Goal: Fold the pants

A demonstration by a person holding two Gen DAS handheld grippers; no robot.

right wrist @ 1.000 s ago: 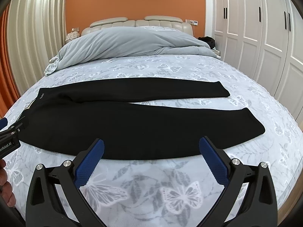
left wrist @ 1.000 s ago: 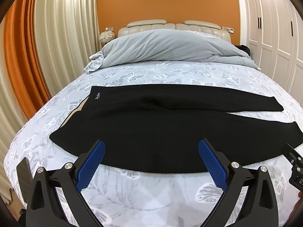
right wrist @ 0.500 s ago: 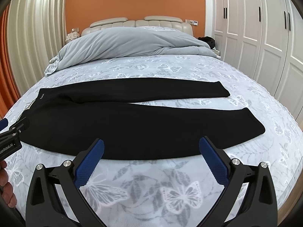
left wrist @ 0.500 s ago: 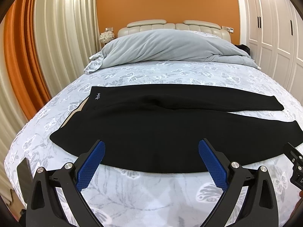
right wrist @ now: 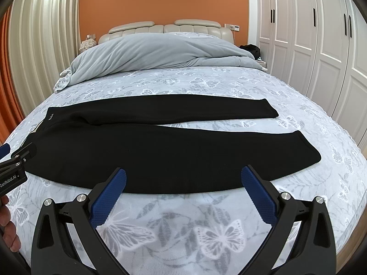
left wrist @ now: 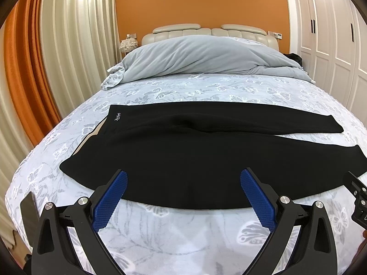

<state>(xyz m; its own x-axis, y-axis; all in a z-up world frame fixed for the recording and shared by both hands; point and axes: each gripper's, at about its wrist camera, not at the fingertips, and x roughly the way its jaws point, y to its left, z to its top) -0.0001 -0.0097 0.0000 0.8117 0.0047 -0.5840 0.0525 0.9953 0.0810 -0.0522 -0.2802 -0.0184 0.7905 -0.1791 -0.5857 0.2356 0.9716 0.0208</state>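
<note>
Pants point(left wrist: 183, 151), black, unfolded, flat across butterfly-print bed point(left wrist: 206, 87). Left gripper point(left wrist: 183, 190) and right gripper point(right wrist: 183, 189): jaws wide apart, empty, above near edge.

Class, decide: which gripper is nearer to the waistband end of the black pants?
Left. The left gripper hovers open near the pants' waistband end; the right gripper, also open, is farther along toward the cuffs.

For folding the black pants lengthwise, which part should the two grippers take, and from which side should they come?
Probably the near long edge of the black pants, coming low from the foot of the bed. The pants lie flat, legs spread in a narrow V, waistband to the left. The left gripper could pinch near the waist, and the right gripper near the near leg's cuff. Both are open and not yet touching.
</note>
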